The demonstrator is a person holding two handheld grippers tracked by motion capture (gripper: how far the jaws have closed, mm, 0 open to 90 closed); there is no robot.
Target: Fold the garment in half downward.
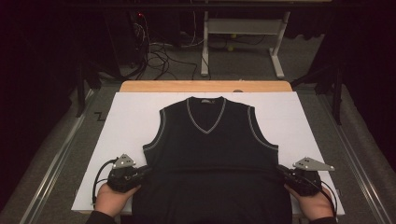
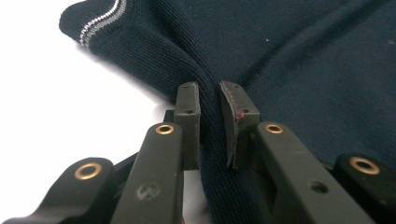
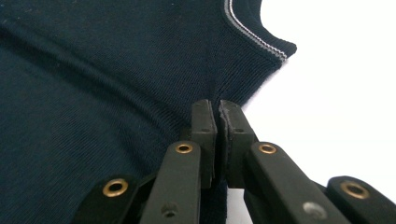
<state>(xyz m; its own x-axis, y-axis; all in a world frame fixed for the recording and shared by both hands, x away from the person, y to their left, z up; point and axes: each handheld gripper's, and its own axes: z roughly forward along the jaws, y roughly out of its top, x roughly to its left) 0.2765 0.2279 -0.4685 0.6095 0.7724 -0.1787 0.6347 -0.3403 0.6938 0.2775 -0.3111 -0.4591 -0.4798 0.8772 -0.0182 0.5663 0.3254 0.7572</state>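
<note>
Sleeveless sweater (image 1: 210, 149): dark navy knit, V-neck, pale striped trim at neckline and armholes. Lies face up on a white sheet (image 1: 126, 116) covering the table (image 1: 205, 86), neck toward the far edge, hem toward the person; the lower body reaches the near edge of the sheet. A crosswise ridge runs through the knit between the two grippers.

Left gripper (image 1: 145, 171): at the sweater's left side seam, below the armhole. In the left gripper view its jaws are clamped on a pinched fold of the knit (image 2: 210, 121), with fabric standing between the pads.

Right gripper (image 1: 281, 171): at the right side seam, level with the left one. Jaws nearly together in the right gripper view (image 3: 218, 122); they appear to pinch the sweater's edge, though the cloth between them is dark and hard to make out.

Floor beyond the table: a white metal frame (image 1: 243, 42), loose cables (image 1: 161, 58).
</note>
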